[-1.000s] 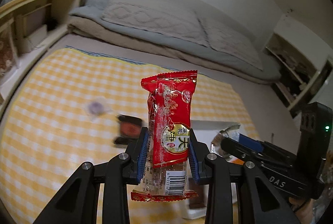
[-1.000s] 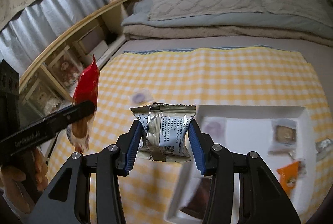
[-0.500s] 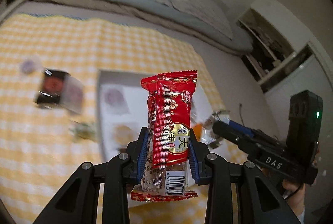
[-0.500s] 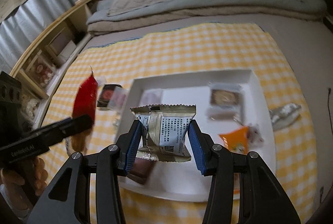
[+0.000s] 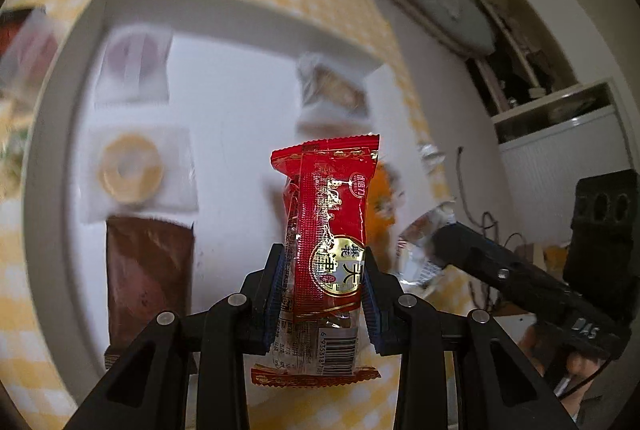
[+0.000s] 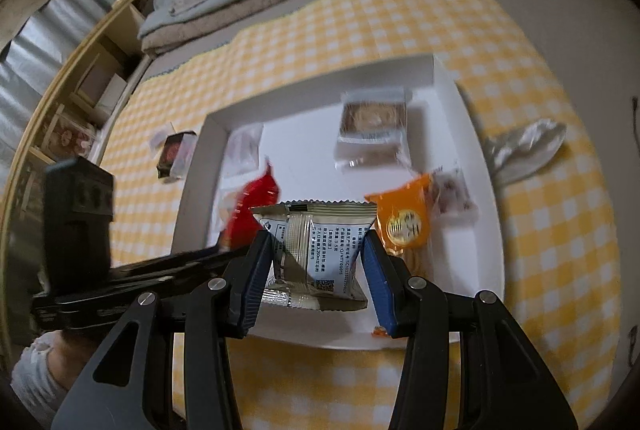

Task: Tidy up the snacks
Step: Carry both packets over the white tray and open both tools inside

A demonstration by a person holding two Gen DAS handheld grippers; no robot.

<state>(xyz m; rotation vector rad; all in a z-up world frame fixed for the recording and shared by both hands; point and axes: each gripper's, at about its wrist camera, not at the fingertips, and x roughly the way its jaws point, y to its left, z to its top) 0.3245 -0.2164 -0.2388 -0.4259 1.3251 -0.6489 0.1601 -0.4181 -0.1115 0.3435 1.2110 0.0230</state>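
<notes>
I take the white tray (image 6: 496,242) as my landmark; it sits on the yellow checked cloth (image 6: 560,230). Outside its left wall, on the cloth, lies a dark red packet (image 6: 174,154) in a clear wrapper.

Just inside that left wall I see a pale packet (image 5: 130,68) with a purplish round in it, below it a clear packet holding a yellow ring biscuit (image 5: 132,168), and nearer me a brown bar (image 5: 148,270).

My left gripper (image 5: 323,294) hangs over the tray's middle, its blue pads clamped on both sides of the red snack stick (image 5: 332,230), which stands upright between them, barcode end at the bottom.

My right gripper (image 6: 318,272) hangs over the tray's near edge, pads pressed against the silver snack packet (image 6: 316,250) (printed side facing the camera).

Toward the tray's far wall lies a clear packet with a brown square cake (image 6: 374,122). Near the right wall lies an orange packet (image 6: 404,222), with a small clear packet (image 6: 452,190) just beside it; I cannot tell whether they touch.

Beyond the right wall, on the cloth, lies a crumpled silver wrapper (image 6: 524,146).
</notes>
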